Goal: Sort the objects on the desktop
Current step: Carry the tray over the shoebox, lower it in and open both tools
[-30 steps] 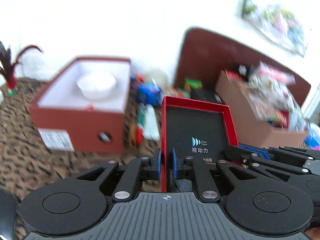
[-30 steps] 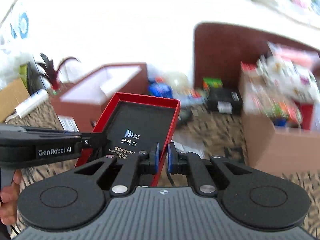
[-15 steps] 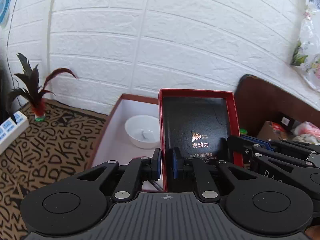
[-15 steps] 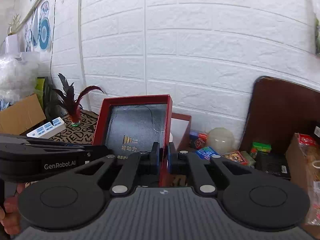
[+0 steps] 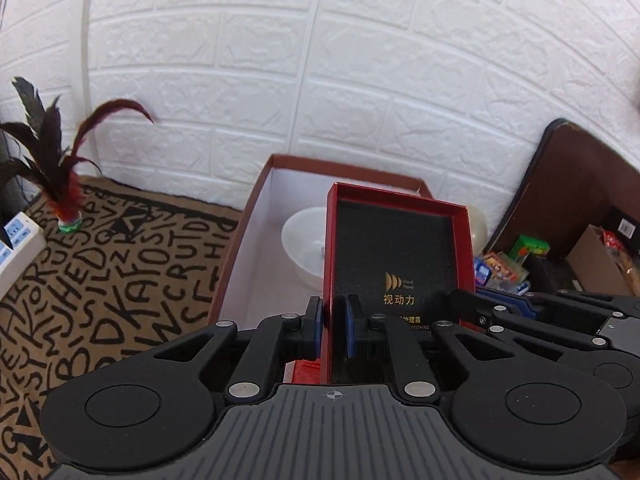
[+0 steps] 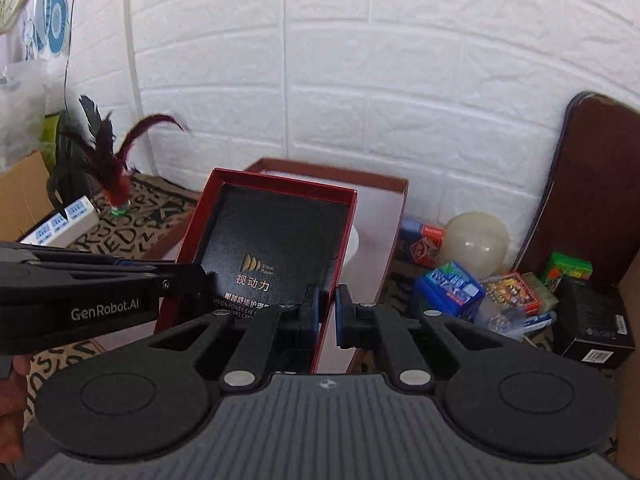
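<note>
Red cardboard tray with a black foam lining and gold lettering is what we find held between both tools, raised above the larger brown box with a white interior. We record the left gripper clamped on the tray's left wall, one blue pad on either side of it. We record the right gripper clamped likewise on the tray's right wall. The tray tilts, its far end higher than the held end. Inside the brown box we note a white bowl, partly hidden behind the tray. The box rests on a tan cloth printed with black letters. To the left on that cloth stands a shuttlecock of dark red and black feathers, close to the white brick-pattern wall. Right of the box we see a pale round globe and several small coloured packets. A hand shows at the left edge of the right wrist view.
</note>
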The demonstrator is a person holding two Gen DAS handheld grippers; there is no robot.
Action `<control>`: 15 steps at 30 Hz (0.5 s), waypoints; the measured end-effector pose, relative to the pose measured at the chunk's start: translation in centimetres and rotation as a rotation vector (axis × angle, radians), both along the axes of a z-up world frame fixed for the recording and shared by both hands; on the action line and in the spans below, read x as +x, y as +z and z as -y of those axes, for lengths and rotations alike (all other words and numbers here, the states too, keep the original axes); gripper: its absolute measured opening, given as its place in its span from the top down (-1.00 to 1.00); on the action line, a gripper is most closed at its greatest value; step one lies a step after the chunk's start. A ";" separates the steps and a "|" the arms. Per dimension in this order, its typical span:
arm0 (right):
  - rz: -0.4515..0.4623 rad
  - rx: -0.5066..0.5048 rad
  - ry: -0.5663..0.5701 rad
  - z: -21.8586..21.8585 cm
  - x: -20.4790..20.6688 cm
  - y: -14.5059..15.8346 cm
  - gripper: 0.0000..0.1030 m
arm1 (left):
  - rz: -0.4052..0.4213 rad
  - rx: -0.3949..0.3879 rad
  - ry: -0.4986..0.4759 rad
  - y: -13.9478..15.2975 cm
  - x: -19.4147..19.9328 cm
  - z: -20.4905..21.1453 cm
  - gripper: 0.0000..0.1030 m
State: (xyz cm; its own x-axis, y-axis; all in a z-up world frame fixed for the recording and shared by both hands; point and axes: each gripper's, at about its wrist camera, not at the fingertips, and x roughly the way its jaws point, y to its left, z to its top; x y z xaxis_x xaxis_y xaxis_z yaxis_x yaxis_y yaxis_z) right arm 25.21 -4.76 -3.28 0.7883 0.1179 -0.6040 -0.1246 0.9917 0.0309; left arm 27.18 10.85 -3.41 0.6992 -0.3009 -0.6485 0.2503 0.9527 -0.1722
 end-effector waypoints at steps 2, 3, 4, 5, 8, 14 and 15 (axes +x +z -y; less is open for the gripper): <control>-0.028 -0.010 0.005 -0.3 0.4 -0.8 0.82 | -0.022 0.006 -0.004 -0.8 0.4 -0.2 0.80; -0.039 -0.015 0.008 -0.4 0.6 -1.1 0.82 | -0.032 0.011 -0.007 -1.2 0.5 -0.2 0.77; -0.048 -0.017 0.010 -0.6 0.7 -1.4 0.82 | -0.043 0.016 -0.013 -1.5 0.6 -0.3 0.67; -0.058 -0.019 0.012 -0.7 0.7 -1.7 0.82 | -0.051 0.023 -0.017 -1.8 0.6 -0.3 0.57; -0.067 -0.038 0.030 -1.3 0.7 -2.4 0.81 | -0.052 0.035 -0.018 -2.1 0.6 -0.4 0.38; -0.072 -0.053 0.048 -2.1 0.9 -2.5 0.67 | -0.076 -0.009 -0.001 -2.5 1.2 -1.3 0.35; -0.072 -0.059 0.052 -2.2 1.0 -2.6 0.60 | -0.068 -0.017 -0.003 -2.4 1.1 -1.4 0.31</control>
